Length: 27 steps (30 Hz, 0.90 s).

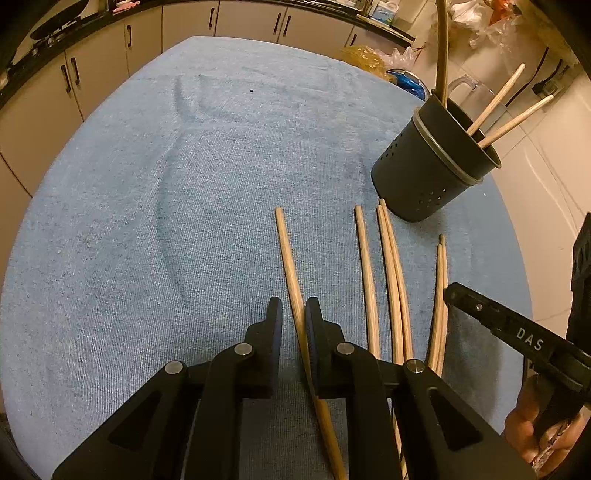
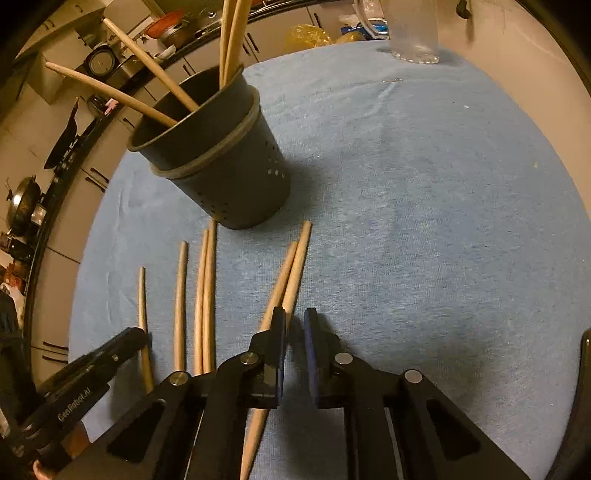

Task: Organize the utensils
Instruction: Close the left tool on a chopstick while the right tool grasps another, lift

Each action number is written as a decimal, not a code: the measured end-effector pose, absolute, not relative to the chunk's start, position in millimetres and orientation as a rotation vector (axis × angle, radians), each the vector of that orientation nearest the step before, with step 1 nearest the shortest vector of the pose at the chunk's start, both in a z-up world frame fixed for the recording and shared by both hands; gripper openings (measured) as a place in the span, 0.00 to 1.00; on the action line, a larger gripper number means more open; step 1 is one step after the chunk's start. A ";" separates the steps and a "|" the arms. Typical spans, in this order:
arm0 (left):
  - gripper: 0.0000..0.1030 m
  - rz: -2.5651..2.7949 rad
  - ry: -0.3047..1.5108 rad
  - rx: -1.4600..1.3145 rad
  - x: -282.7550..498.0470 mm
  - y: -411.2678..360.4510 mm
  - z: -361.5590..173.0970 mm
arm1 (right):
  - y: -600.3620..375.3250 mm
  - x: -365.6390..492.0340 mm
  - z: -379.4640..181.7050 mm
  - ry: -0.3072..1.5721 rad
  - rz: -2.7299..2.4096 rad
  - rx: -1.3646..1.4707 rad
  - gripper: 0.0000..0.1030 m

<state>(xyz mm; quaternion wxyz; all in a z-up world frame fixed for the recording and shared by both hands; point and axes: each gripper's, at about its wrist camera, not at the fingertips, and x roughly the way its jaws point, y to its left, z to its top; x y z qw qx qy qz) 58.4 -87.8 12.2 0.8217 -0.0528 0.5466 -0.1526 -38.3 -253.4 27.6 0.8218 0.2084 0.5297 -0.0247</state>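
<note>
Jaws of left gripper (image 1: 293,314) stand narrowly apart, straddling one chopstick (image 1: 290,258); the stick lies against the right finger's pad, and a grip cannot be confirmed. Right gripper (image 2: 294,325) jaws also narrow, gap between them bare; a pair (image 2: 291,273) of chopsticks passes just under its left finger. Between the two, three more sticks lie roughly parallel on the blue cloth (image 1: 147,221): a single (image 1: 365,266), then two touching (image 1: 391,266). Holder (image 1: 436,158), dark and perforated, stands just beyond the stick tips, with several chopsticks leaning out. Clear jug (image 2: 413,29) stands at the far cloth edge. Kitchen cabinets (image 1: 92,74) behind.
</note>
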 end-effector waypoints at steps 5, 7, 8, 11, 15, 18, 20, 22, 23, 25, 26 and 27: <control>0.12 -0.315 1.163 -0.098 61.6 -93.7 11.4 | -242.5 -24.0 27.0 1.155 -0.080 0.372 0.10; 0.12 -0.311 1.156 -0.081 65.0 -98.0 11.9 | -240.2 -17.4 27.3 1.156 -0.089 0.355 0.10; 0.12 -0.311 1.152 -0.072 66.0 -99.9 12.0 | -241.4 -14.4 27.0 1.156 -0.089 0.354 0.10; 0.07 -0.306 1.137 -0.057 69.5 -101.6 11.9 | -246.7 -14.6 26.0 1.151 -0.076 0.370 0.08; 0.07 -0.353 1.110 -0.094 62.0 -96.0 15.2 | -262.7 -32.4 28.9 1.114 -0.042 0.461 0.07; 0.06 -0.366 1.052 -0.111 52.4 -90.3 29.2 | -269.9 -50.2 41.7 1.041 -0.023 0.485 0.07; 0.06 -0.376 1.013 -0.127 46.0 -86.5 41.7 | -274.4 -63.9 51.9 0.992 -0.003 0.505 0.07; 0.06 -0.388 0.970 -0.139 38.6 -84.0 56.4 | -276.1 -77.6 63.2 0.941 0.006 0.508 0.07; 0.06 -0.389 0.949 -0.139 35.0 -83.0 63.3 | -277.1 -85.2 69.7 0.911 0.010 0.510 0.07; 0.06 -0.390 0.903 -0.142 26.3 -80.1 78.2 | -275.2 -98.8 82.0 0.852 0.023 0.514 0.07; 0.06 -0.392 0.889 -0.143 23.0 -79.2 83.3 | -271.0 -99.4 89.4 0.832 0.028 0.512 0.07; 0.06 -0.394 0.872 -0.143 19.3 -78.8 89.3 | -269.8 -105.4 95.8 0.802 0.033 0.507 0.07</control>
